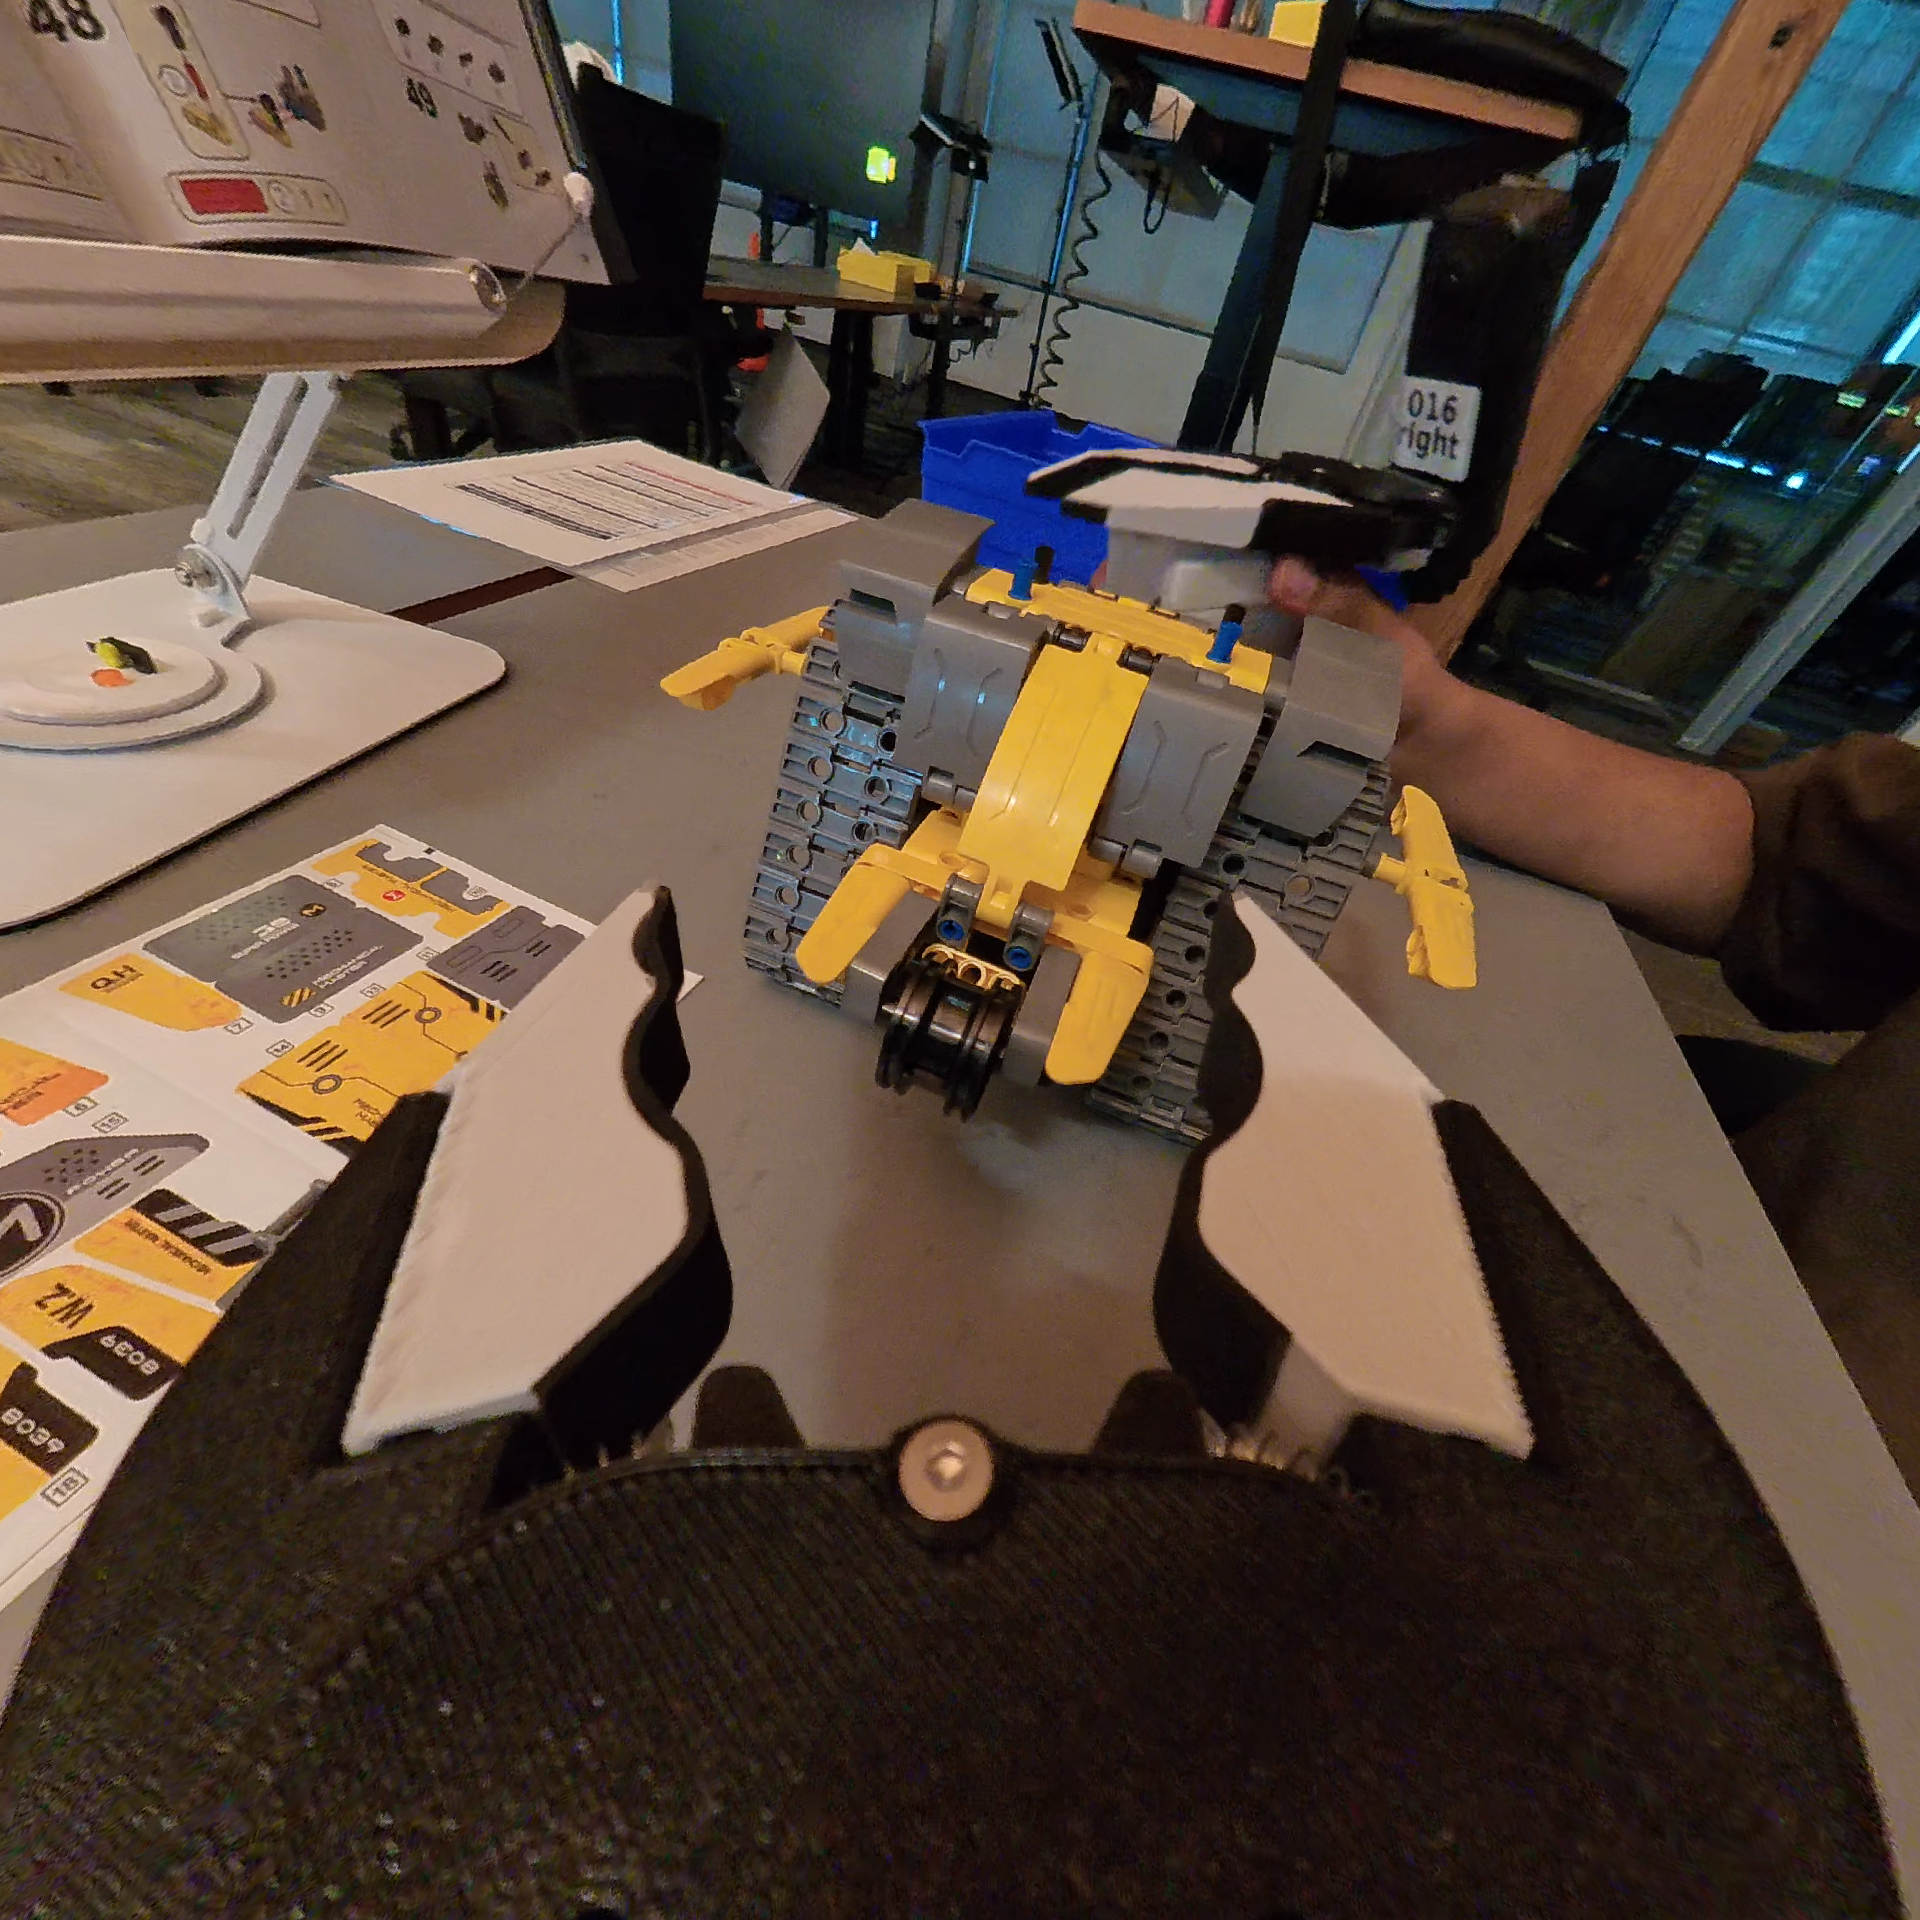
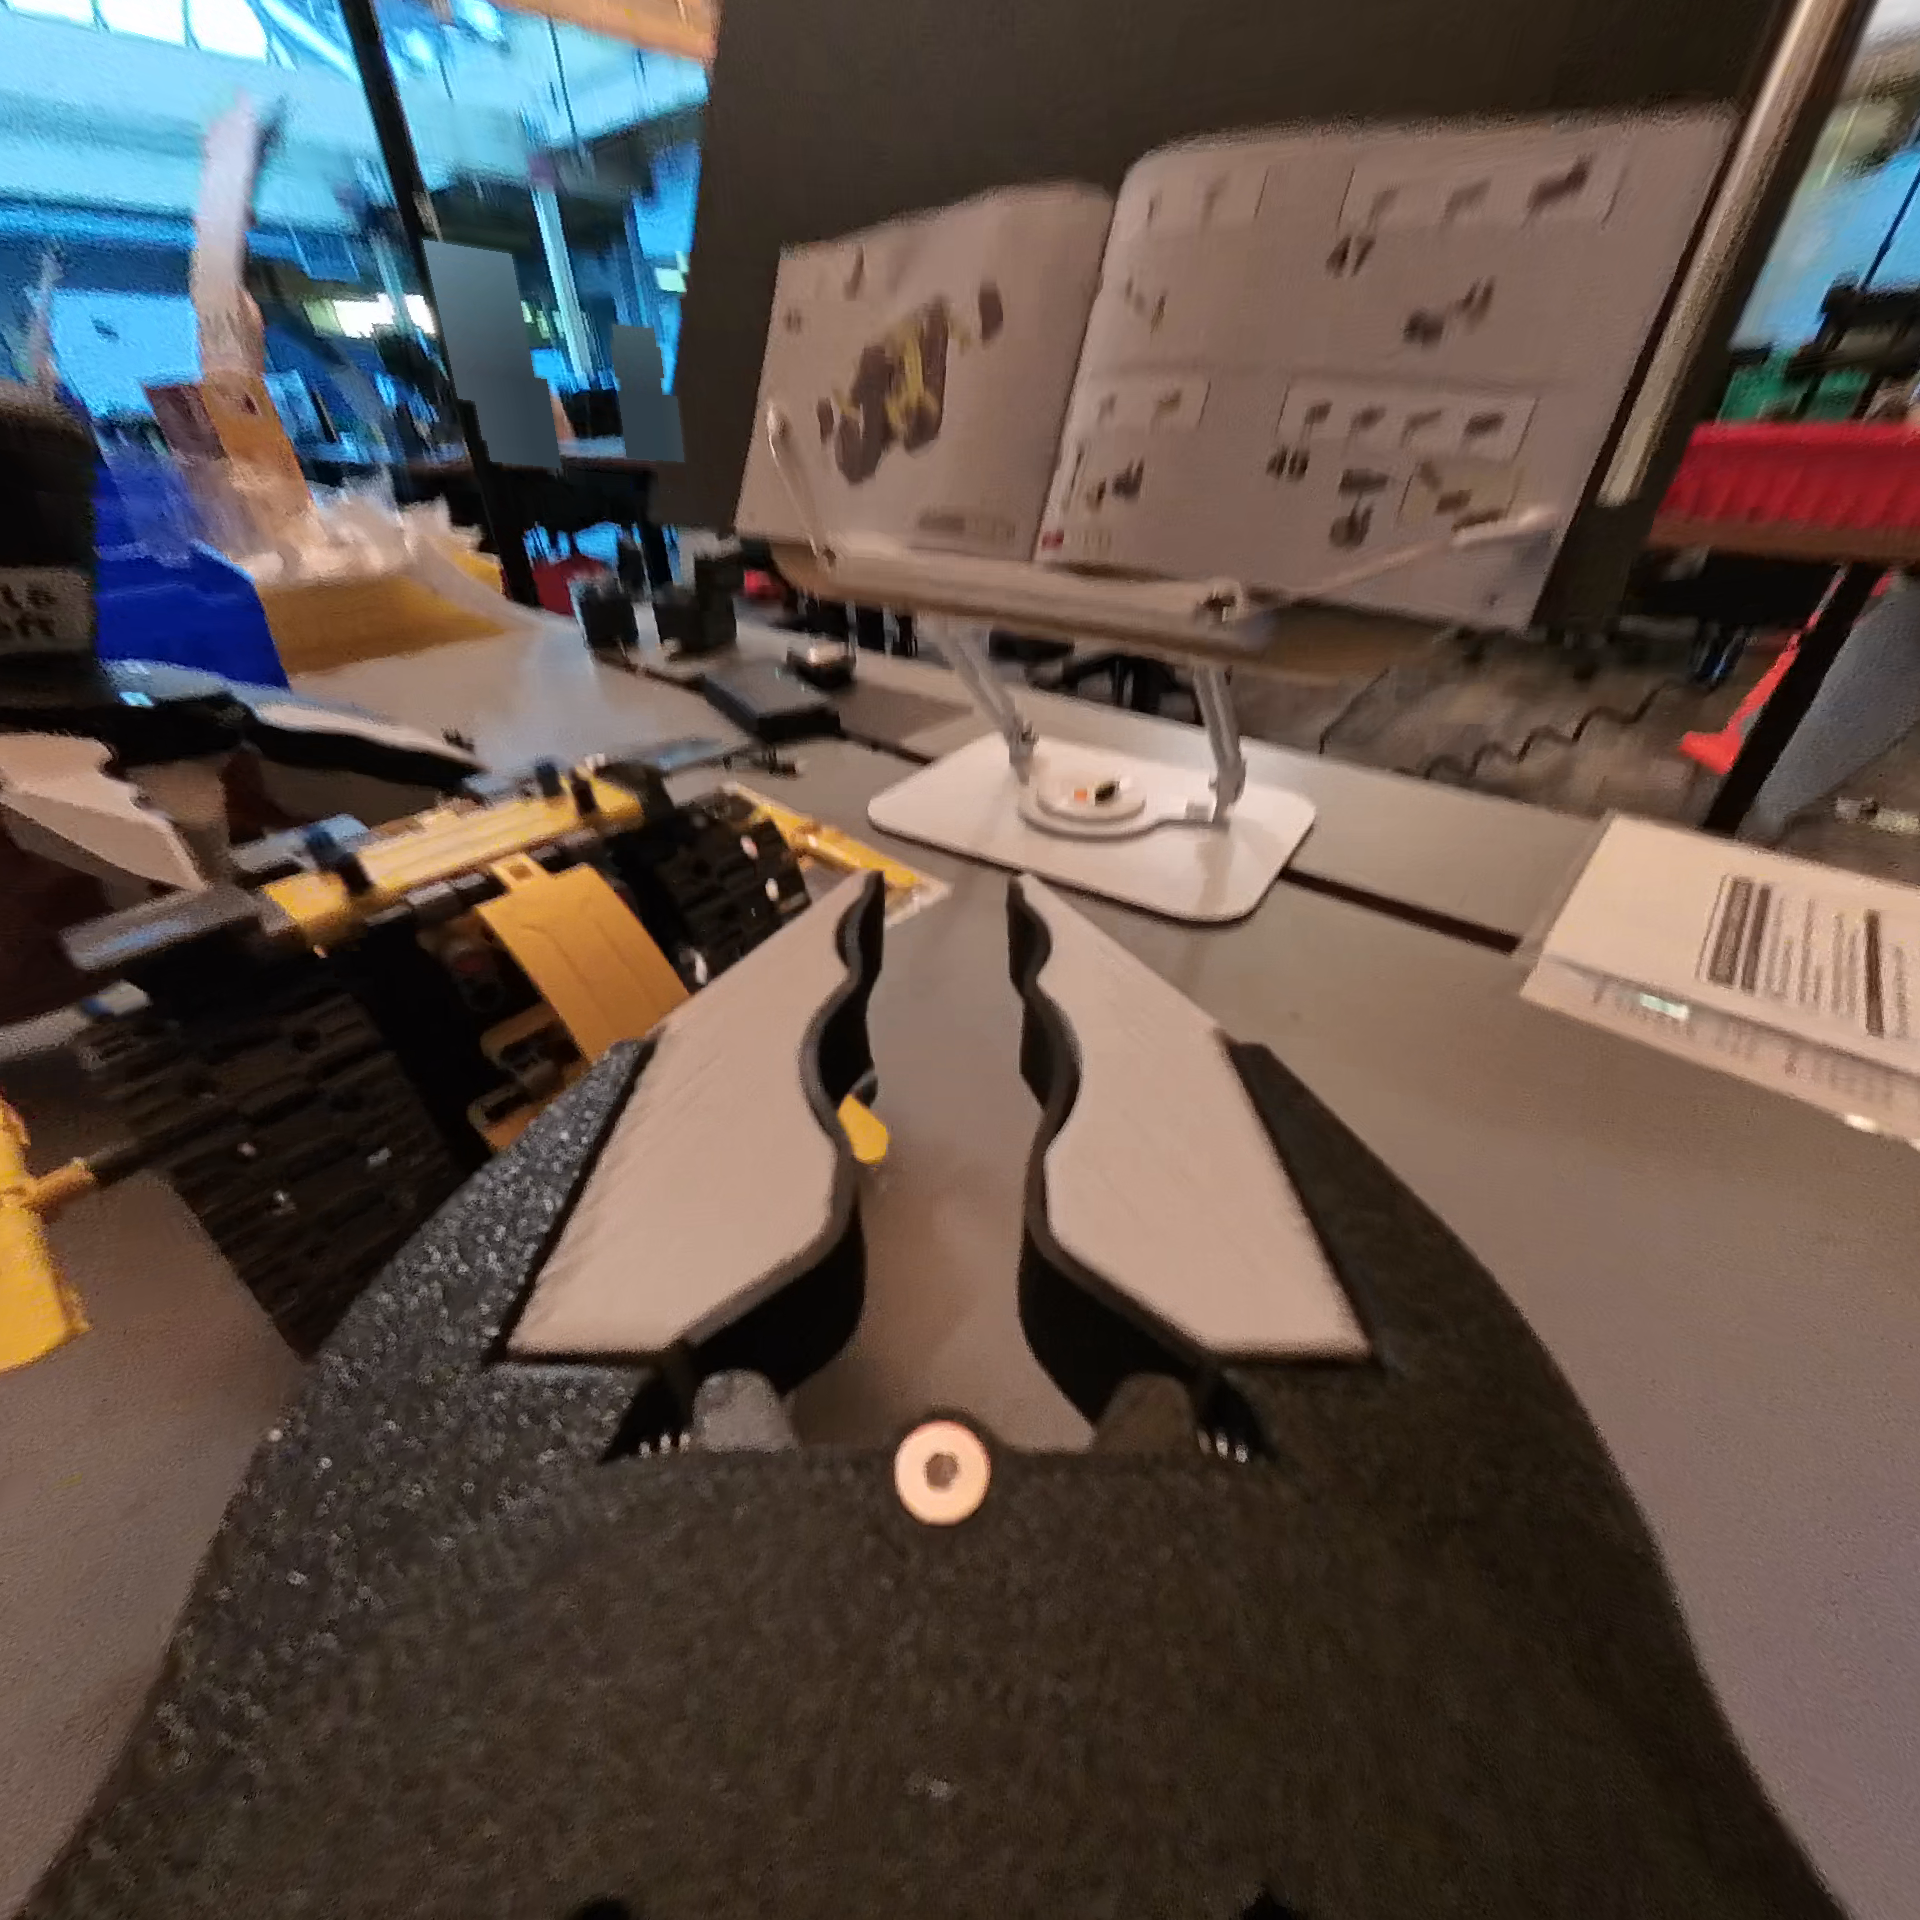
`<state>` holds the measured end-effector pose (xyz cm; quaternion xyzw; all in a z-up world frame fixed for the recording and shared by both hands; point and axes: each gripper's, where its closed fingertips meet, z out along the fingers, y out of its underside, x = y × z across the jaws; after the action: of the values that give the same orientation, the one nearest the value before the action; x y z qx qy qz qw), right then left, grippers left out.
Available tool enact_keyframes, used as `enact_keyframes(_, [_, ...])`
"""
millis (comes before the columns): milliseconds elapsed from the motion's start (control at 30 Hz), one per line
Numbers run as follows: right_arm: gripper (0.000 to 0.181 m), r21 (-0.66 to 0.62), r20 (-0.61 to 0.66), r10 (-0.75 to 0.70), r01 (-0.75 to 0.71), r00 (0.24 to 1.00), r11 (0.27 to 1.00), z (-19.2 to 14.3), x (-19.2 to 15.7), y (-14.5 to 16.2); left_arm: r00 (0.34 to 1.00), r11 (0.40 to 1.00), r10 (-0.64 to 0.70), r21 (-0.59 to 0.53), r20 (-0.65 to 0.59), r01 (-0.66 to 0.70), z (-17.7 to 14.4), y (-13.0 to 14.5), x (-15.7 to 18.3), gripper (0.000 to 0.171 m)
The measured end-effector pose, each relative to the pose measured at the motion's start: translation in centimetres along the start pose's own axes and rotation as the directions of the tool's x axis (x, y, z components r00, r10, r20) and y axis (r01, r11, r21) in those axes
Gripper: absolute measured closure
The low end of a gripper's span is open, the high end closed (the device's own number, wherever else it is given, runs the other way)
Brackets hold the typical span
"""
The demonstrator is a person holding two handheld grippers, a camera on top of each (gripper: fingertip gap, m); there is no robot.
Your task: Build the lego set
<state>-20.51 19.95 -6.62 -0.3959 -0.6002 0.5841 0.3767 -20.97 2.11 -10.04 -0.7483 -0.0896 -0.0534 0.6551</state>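
A yellow and grey brick-built tracked vehicle (image 1: 1060, 790) stands on the grey table (image 1: 914, 1268), with a black wheel at its front. My left gripper (image 1: 945, 909) is open wide and empty, just in front of that wheel and not touching it. My right gripper (image 2: 945, 894) is held by a hand beside the vehicle (image 2: 416, 987). Its jaws stand a narrow gap apart with nothing between them. In the left wrist view the right gripper (image 1: 1174, 520) sits at the vehicle's far top edge. The left gripper shows at the far left of the right wrist view (image 2: 94, 800).
A white book stand (image 1: 239, 665) holds an open instruction booklet (image 2: 1143, 384) at the table's far side. A sticker sheet (image 1: 208, 1091) lies front left. A printed paper (image 1: 592, 499) and a blue bin (image 1: 997, 468) lie beyond. A person's forearm (image 1: 1558, 821) reaches in from the right. The grippers' ends are close to 20 cm from one another.
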Motion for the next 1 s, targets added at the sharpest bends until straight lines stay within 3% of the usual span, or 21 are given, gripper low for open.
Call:
enact_keyframes(133, [0.164, 0.159, 0.009, 0.013, -0.014, 1.000, 0.987, -1.3, -0.3, -2.4, 1.000, 0.999, -0.022, 0.031, 0.010, 0.022, -0.4, -0.4, -0.4, 0.072])
enact_keyframes(167, [0.173, 0.180, 0.026, 0.013, -0.018, 1.000, 0.984, -1.5, -0.5, -2.7, 0.999, 0.999, -0.032, 0.035, 0.008, 0.031, -0.4, -0.4, -0.5, 0.071])
enact_keyframes(200, [0.181, 0.198, 0.069, 0.004, -0.017, 0.998, 0.980, -1.8, -1.1, -2.8, 0.999, 0.998, -0.046, 0.039, 0.007, 0.046, -0.4, -0.5, -0.7, 0.070])
enact_keyframes(300, [0.181, 0.251, 0.210, -0.022, -0.032, 0.977, 0.968, -2.3, -2.8, -2.8, 0.993, 0.992, -0.109, 0.063, -0.036, 0.111, -0.8, -0.8, -1.0, 0.065])
enact_keyframes(600, [0.181, 0.124, 0.225, 0.248, -0.280, 0.942, 0.952, -1.1, -0.2, -0.5, 0.989, 0.969, -0.146, 0.195, -0.031, 0.149, -2.2, -2.3, -1.6, 0.064])
enact_keyframes(833, [0.181, 0.065, 0.143, 0.099, -0.109, 0.985, 0.992, -0.6, -1.1, 0.0, 0.999, 0.984, -0.047, 0.170, -0.003, 0.047, -1.8, -2.7, -0.4, 0.066])
enact_keyframes(1000, [0.181, 0.050, 0.135, 0.071, -0.078, 0.988, 0.996, -0.3, -1.1, 0.5, 0.999, 0.986, -0.043, 0.165, 0.024, 0.038, -1.6, -2.8, -0.5, 0.061])
